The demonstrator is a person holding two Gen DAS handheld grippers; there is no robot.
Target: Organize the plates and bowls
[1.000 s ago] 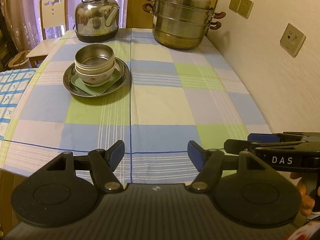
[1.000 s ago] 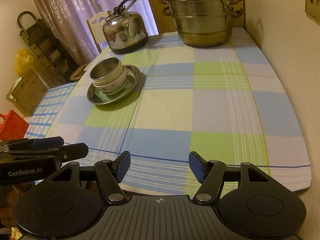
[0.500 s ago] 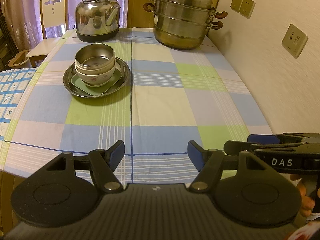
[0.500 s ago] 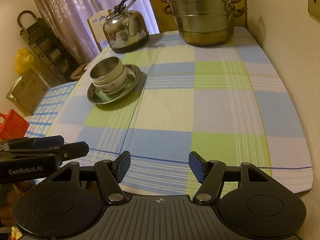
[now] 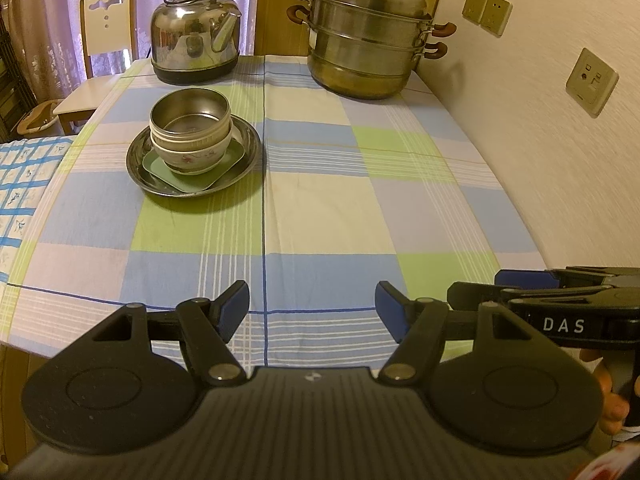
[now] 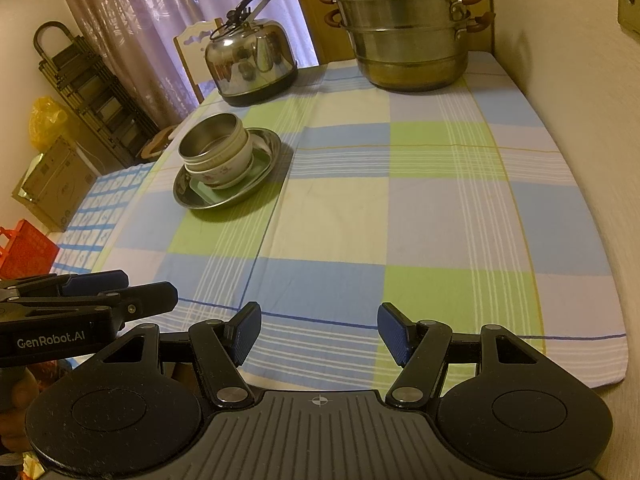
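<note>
A round steel plate [image 5: 248, 156] [image 6: 272, 148] lies on the checked tablecloth toward the far left. On it rests a small green square plate [image 5: 232, 156] [image 6: 260, 162]. A stack of bowls stands on that: a floral white bowl [image 5: 192, 158] [image 6: 224, 174] at the bottom and a steel bowl [image 5: 190, 110] [image 6: 210, 136] on top. My left gripper [image 5: 312, 304] hovers open above the table's near edge, nothing between its blue pads. My right gripper [image 6: 319, 330] is open and empty too, beside the left one, well short of the stack.
A steel kettle [image 5: 194, 40] [image 6: 252, 60] and a tiered steamer pot [image 5: 364, 40] [image 6: 408, 28] stand at the table's far end. The wall with sockets [image 5: 592, 80] runs along the right edge. A chair [image 5: 106, 36] stands far left, and an orange basket [image 6: 24, 248] sits on the floor.
</note>
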